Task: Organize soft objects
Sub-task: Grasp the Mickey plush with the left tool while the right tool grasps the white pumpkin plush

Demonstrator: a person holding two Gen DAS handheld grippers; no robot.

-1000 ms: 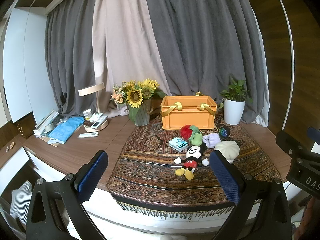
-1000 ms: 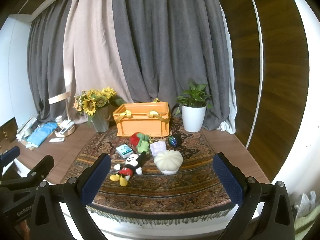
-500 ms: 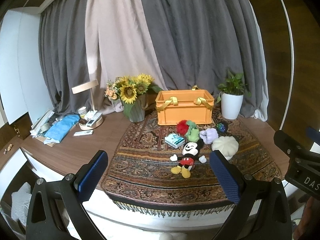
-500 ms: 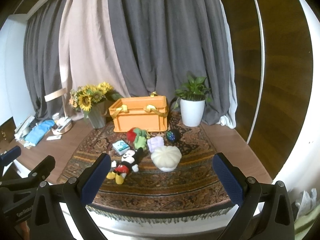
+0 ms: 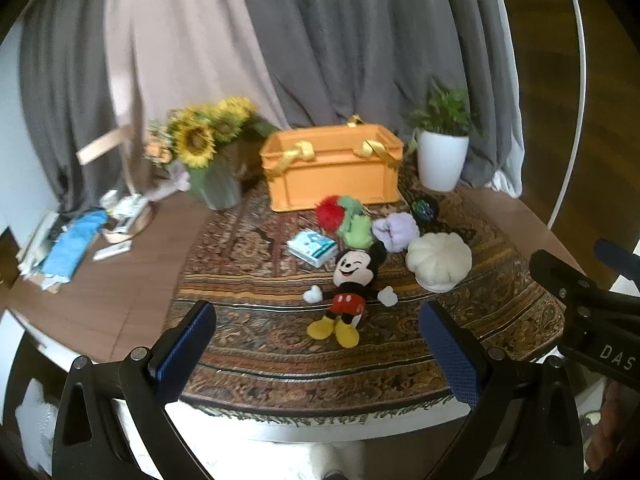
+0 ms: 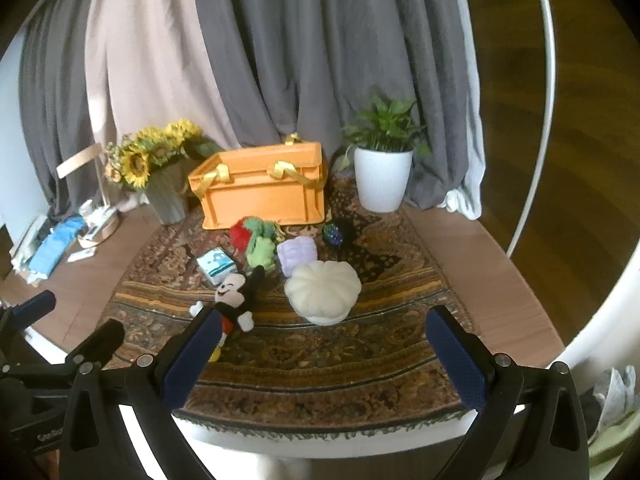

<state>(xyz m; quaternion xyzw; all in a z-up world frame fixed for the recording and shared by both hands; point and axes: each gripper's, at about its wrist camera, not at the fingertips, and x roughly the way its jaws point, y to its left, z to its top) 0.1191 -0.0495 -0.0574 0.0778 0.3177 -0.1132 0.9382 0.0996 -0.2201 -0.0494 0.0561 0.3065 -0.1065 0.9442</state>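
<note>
Soft toys lie on a patterned rug [image 5: 400, 344] in front of an orange crate [image 5: 334, 172]: a Mickey Mouse plush [image 5: 348, 290], a cream pumpkin cushion [image 5: 438, 260], a lilac plush [image 5: 396, 230], a green plush [image 5: 354, 226], a red pompom [image 5: 329, 216], a dark ball [image 5: 424, 210] and a small blue-white pack [image 5: 312, 246]. My left gripper [image 5: 318, 356] is open and empty, just short of Mickey. My right gripper [image 6: 322, 358] is open and empty, just short of the pumpkin cushion [image 6: 323, 290]; Mickey [image 6: 232, 300] lies behind its left finger. The crate [image 6: 264, 192] stands behind.
A sunflower vase [image 5: 208, 168] stands left of the crate and a white potted plant [image 5: 442, 156] right of it. A lamp base, remotes and a blue cloth [image 5: 70, 246] lie on the wooden table at left. Curtains hang behind. The other gripper shows at each view's edge.
Both grippers have moved forward toward the table; the toys and crate look larger and nearer. Both stay open and empty.
</note>
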